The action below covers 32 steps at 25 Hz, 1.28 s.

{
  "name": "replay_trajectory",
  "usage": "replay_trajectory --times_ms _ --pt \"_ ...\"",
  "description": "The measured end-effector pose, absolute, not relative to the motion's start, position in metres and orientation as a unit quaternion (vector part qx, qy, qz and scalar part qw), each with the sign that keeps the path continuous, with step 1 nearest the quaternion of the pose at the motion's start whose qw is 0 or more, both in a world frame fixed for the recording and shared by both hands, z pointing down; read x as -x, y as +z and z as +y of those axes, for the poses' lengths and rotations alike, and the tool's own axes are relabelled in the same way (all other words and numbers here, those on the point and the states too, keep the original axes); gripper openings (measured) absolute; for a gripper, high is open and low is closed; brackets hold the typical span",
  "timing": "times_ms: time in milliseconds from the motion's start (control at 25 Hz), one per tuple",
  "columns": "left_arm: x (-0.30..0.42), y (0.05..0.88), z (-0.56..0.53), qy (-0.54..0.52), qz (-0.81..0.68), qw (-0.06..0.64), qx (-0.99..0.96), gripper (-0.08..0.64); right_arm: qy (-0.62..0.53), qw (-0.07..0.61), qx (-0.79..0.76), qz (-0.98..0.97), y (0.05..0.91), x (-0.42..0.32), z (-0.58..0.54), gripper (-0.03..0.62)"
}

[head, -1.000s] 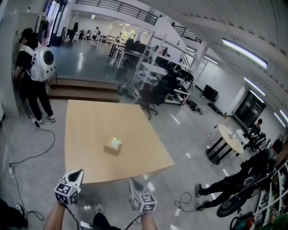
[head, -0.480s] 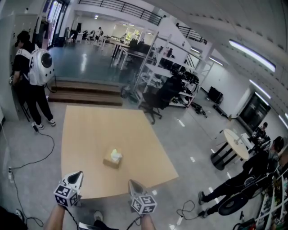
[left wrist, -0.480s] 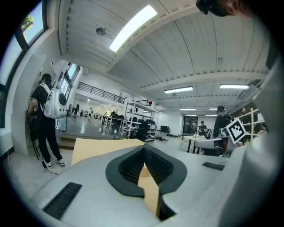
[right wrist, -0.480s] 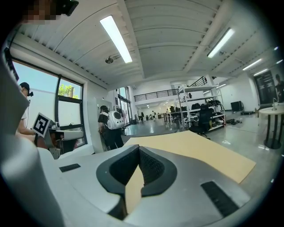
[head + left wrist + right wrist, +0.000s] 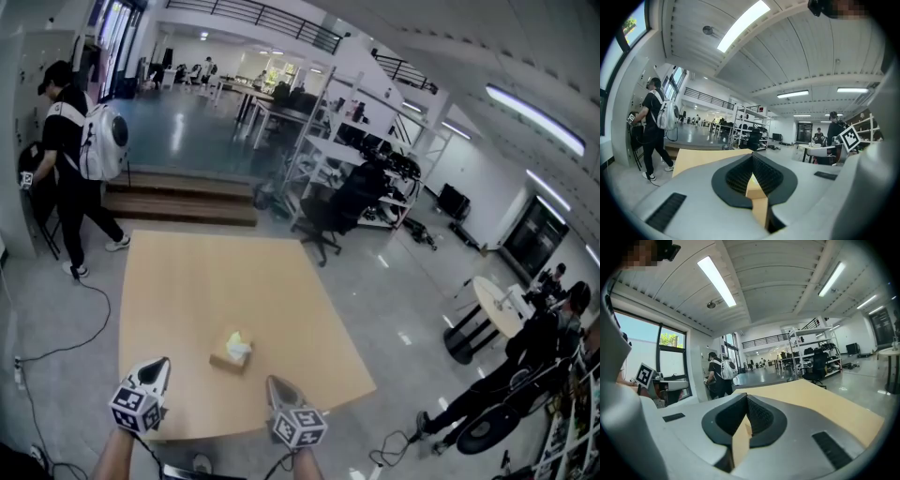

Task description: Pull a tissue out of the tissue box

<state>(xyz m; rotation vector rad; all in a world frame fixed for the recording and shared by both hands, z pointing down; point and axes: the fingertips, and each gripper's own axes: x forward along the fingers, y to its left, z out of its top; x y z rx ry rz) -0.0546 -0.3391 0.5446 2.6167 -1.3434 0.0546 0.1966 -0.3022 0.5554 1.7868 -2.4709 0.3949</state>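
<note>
The large square table with a light wooden top point(image 5: 202, 281) fills more of the lower head view than it did a second ago, and its near edge has slid down to lie under the gripper tips instead of ahead of them. Beyond the table's far left corner, the person in black clothes with a white hard-shell backpack point(image 5: 80, 164) was standing facing the wall and is now mid-stride, legs apart. The black office chair point(image 5: 336, 208) stands on the grey floor past the table's far right corner, as before. The left hand-held gripper with its marker cube point(image 5: 160, 365) and the right hand-held gripper with its marker cube point(image 5: 272, 382) keep the same places low in the head view, their tips now just over the table's near edge. Each gripper's own view shows its dark ribbed pads clenched together at the tip with nothing grasped. The small tan cardboard tissue box point(image 5: 228, 353) lies on the table's near half, about midway across. It is apart from both tips and nearer to them than in the earlier frames. A pale crumpled tissue point(image 5: 239, 344) sticks up from the box's top opening.
</note>
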Motion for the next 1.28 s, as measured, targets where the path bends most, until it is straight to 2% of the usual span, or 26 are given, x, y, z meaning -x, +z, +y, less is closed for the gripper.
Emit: replay_trajectory --times_ms 360,1280 --pt "0.042 0.555 -0.380 0.018 -0.461 0.102 -0.881 0.008 0.117 0.068 -0.568 -0.812 0.574 -0.199 -0.351 0.011" --pt "0.039 0.615 -0.429 0.065 -0.459 0.150 -0.873 0.008 0.181 0.076 -0.554 -0.809 0.635 -0.198 -0.407 0.011"
